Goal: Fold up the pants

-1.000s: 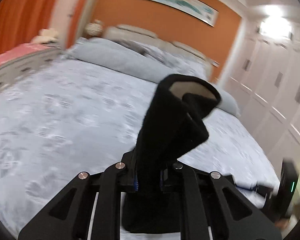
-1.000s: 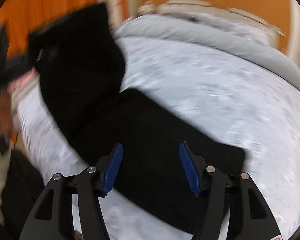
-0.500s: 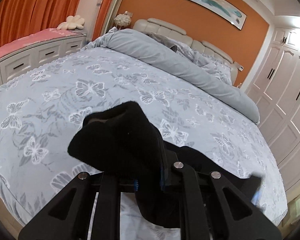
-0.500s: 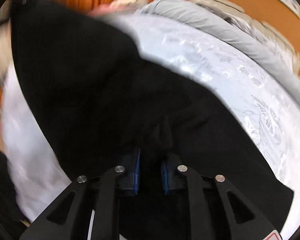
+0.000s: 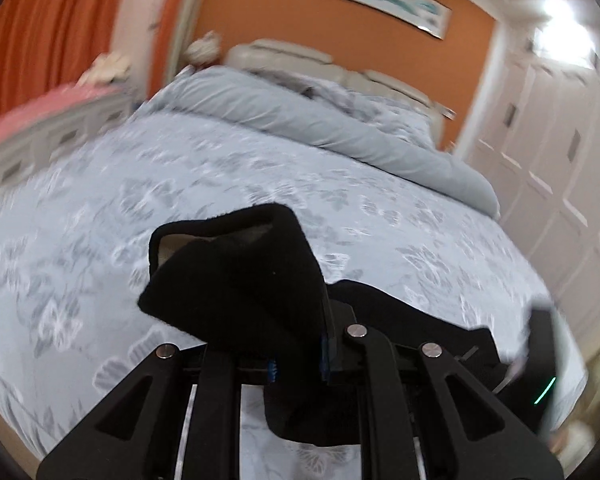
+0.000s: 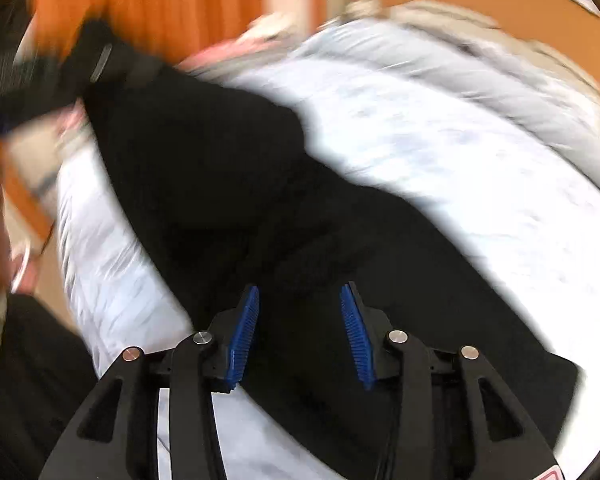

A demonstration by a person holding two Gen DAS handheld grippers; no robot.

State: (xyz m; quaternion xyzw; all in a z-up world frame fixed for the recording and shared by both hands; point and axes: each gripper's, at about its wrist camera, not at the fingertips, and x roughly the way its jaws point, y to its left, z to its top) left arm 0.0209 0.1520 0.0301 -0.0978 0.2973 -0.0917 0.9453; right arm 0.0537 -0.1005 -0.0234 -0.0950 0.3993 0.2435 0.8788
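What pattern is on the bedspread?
Pale grey-blue bedspread with white butterflies and flowers, clearest in the left wrist view.

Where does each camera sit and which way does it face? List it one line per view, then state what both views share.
Left wrist: on the left gripper, looking along its fingers up the bed toward the headboard; its jaws are shut on a bunch of the black pants.
Right wrist: on the right gripper, angled down at the pants spread on the bed; jaws have just been opening, apart, fabric below them.
Shared: black pants, bed, orange wall.
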